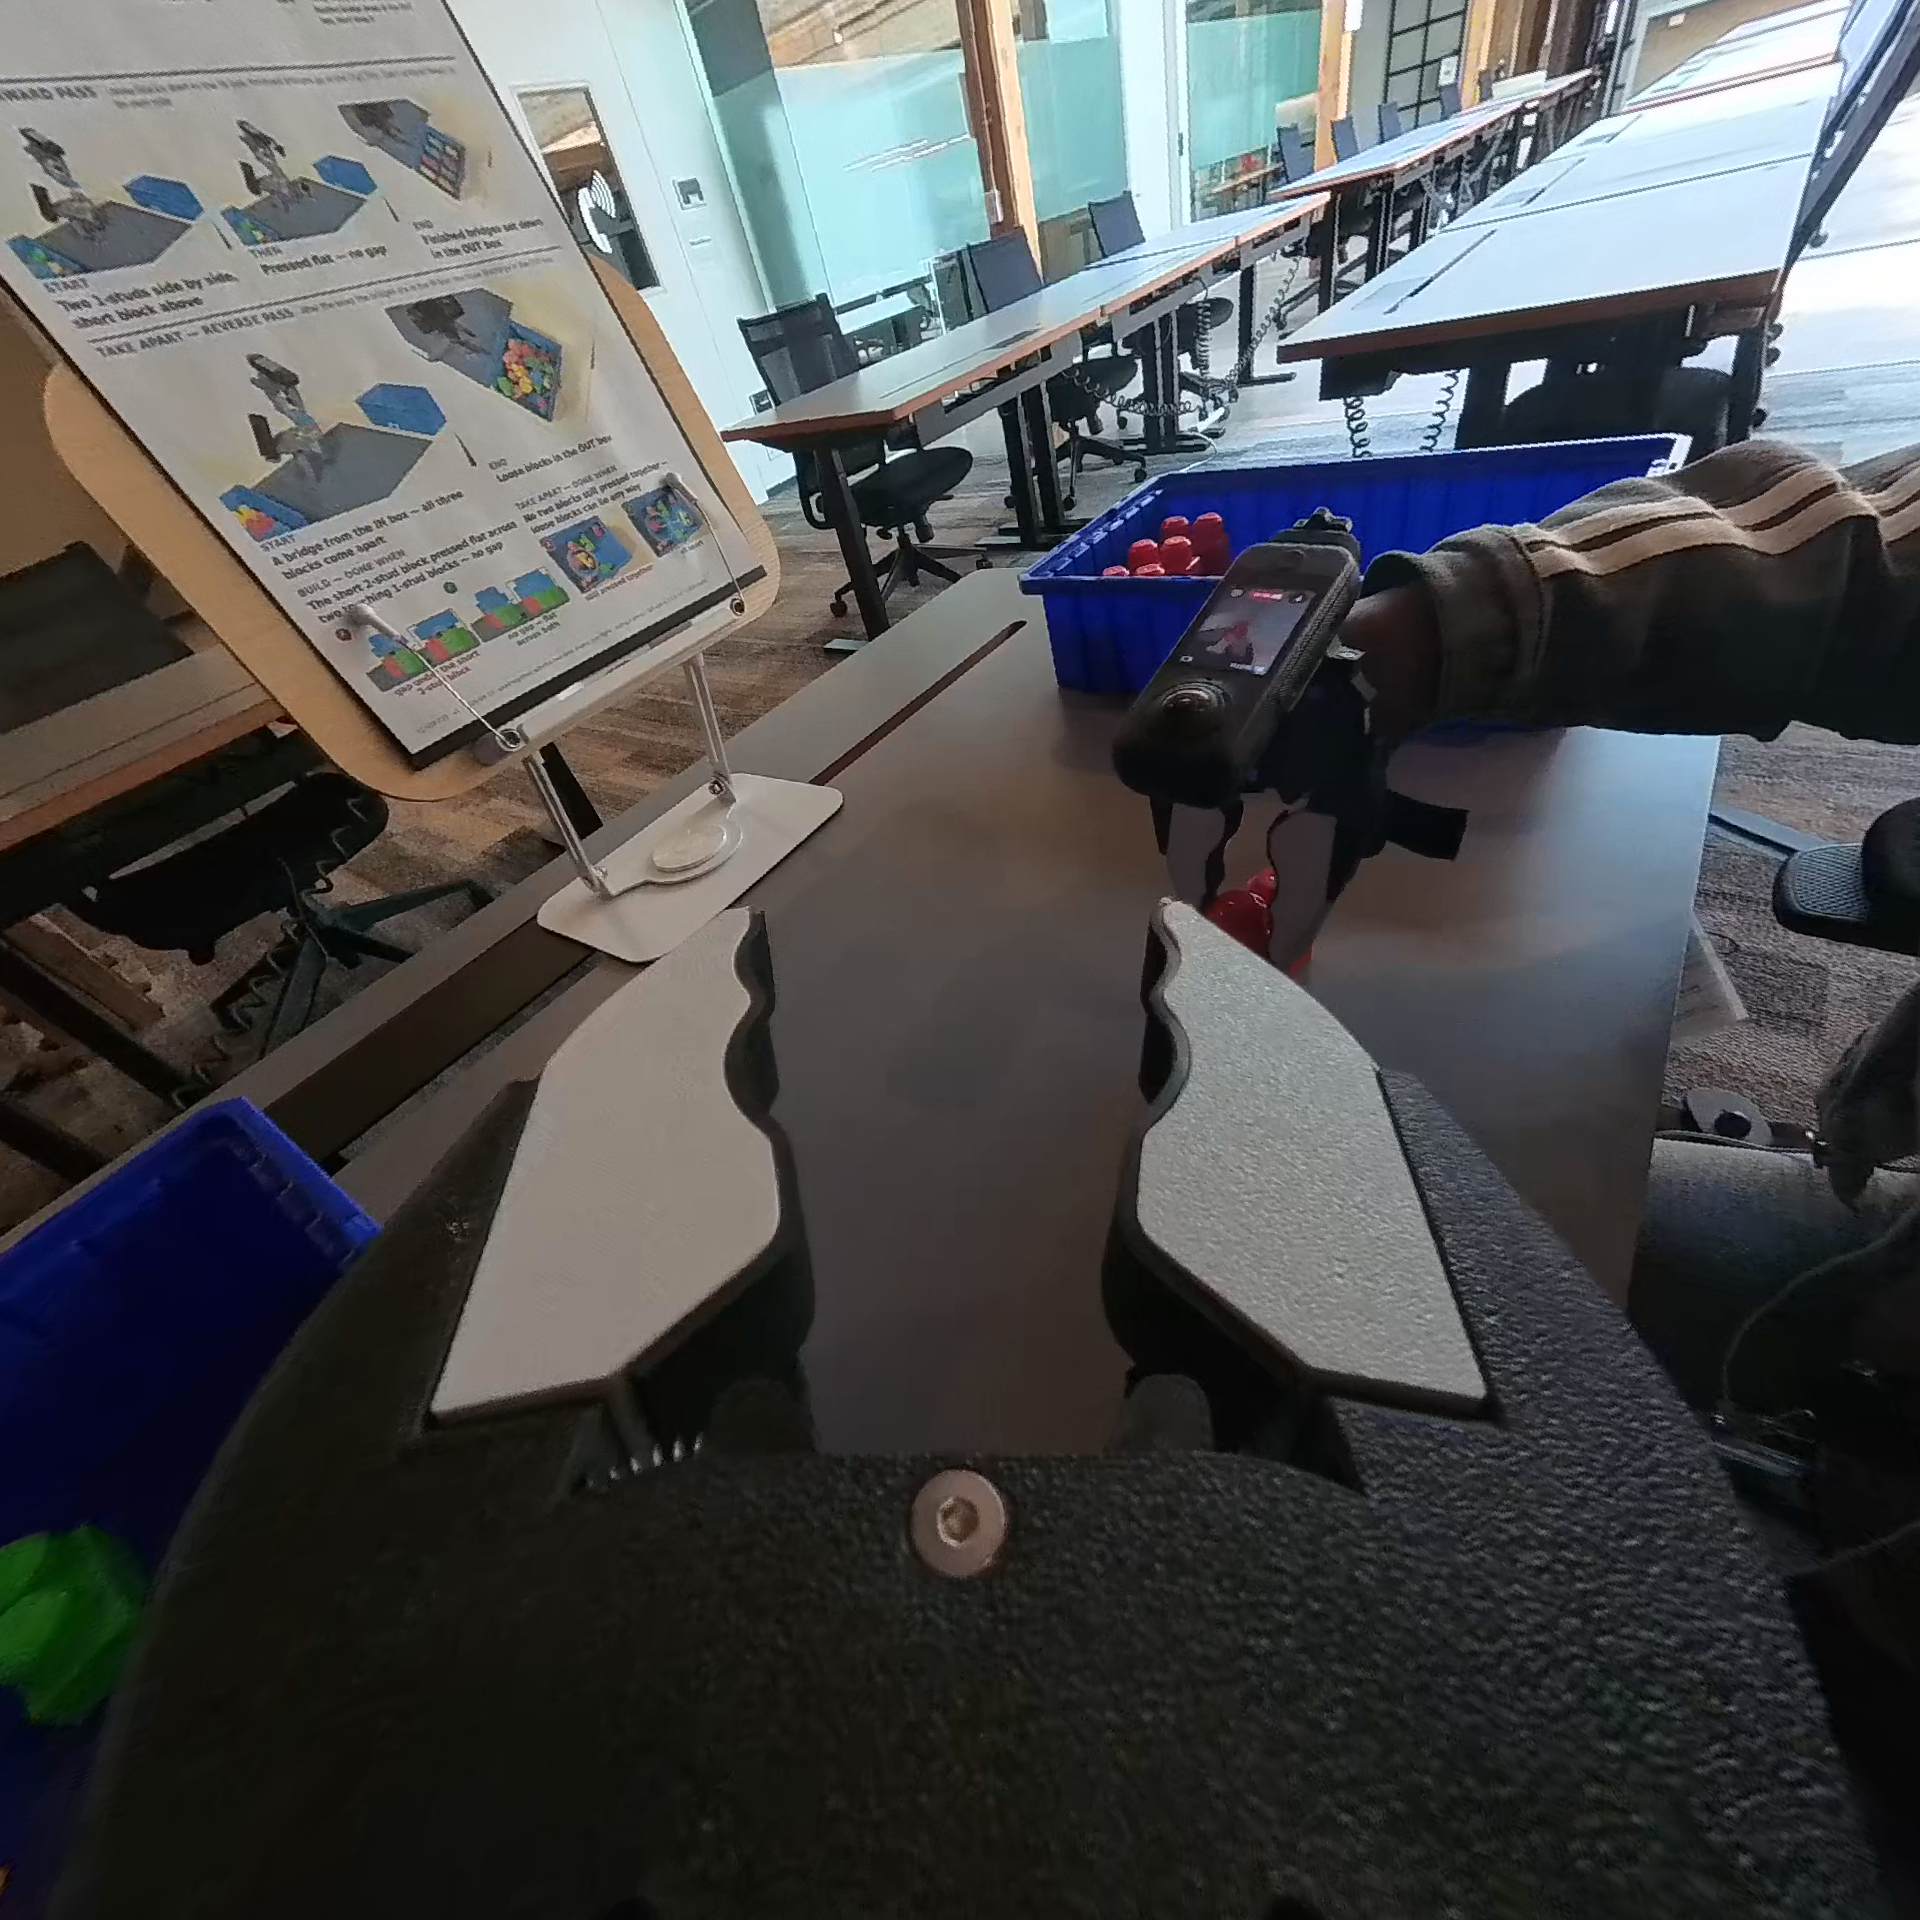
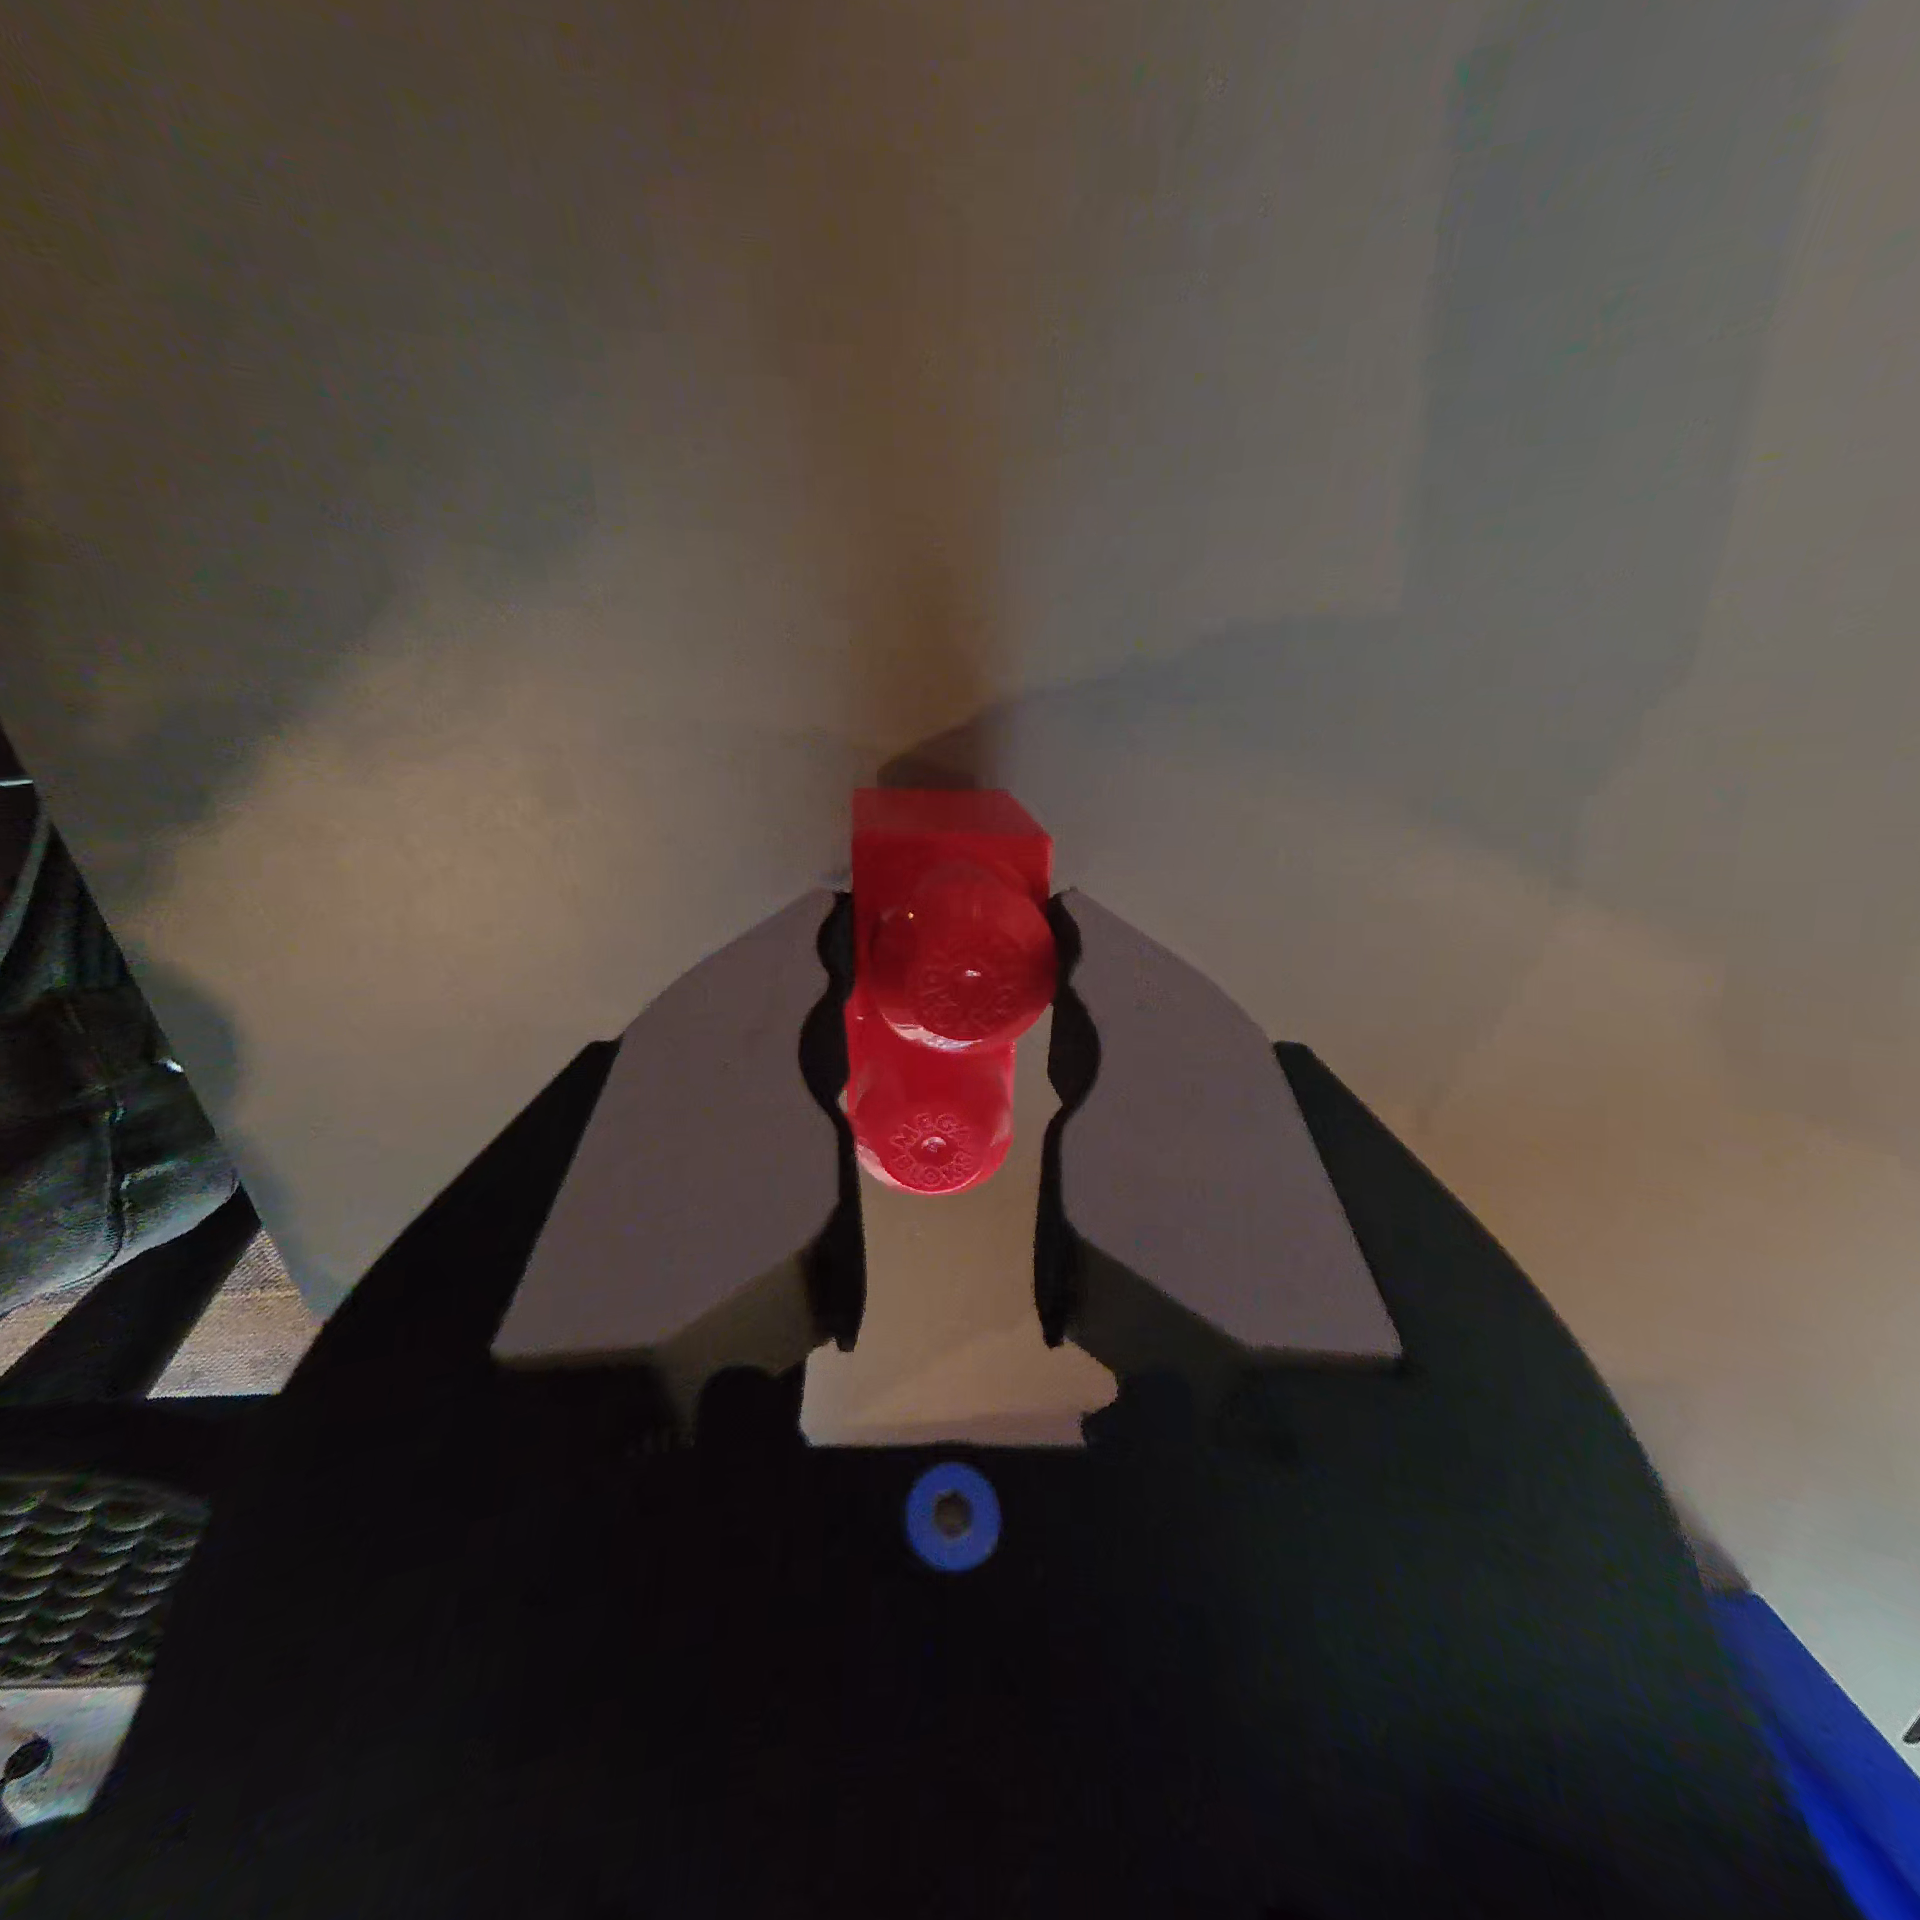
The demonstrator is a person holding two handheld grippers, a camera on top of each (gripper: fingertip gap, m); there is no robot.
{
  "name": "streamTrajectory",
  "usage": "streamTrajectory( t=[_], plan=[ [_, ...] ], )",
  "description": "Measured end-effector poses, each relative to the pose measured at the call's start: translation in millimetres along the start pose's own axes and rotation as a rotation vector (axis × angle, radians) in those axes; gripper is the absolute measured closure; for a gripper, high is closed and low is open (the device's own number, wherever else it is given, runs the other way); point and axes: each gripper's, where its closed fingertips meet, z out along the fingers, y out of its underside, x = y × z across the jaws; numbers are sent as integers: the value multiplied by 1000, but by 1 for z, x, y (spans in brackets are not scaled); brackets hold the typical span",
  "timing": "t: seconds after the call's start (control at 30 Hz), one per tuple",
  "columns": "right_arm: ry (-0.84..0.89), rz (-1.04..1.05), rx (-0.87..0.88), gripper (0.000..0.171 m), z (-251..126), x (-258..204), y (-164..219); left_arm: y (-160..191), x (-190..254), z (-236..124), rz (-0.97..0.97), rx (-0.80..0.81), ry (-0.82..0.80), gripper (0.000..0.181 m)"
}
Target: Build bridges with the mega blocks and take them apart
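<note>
My right gripper is shut on a red two-stud block, pointing down at the dark table; the block's studs face the camera and its far end is at the tabletop. In the left wrist view the right gripper stands at mid table with the red block between its fingers. My left gripper is open and empty, low over the table in front of it. A blue bin at the far side holds several red blocks.
A second blue bin with a green block sits at my near left. An instruction sheet on a wooden stand is at the left table edge. A person's sleeve reaches in from the right. Desks and chairs stand beyond. Across from one pair of fingers to the other is roughly 30 cm.
</note>
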Motion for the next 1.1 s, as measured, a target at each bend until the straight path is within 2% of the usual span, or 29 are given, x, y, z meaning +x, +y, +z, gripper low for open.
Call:
streamTrajectory(
  t=[0.77,0.83,1.1],
  plan=[
    [12,-52,22,136,5,-2,7,0,1,1,6,4,7,113],
    [12,-49,25,130,4,-2,7,1,2,1,5,4,9,113],
    [20,-37,52,127,-6,-3,7,2,1,0,6,0,9,113]
  ],
)
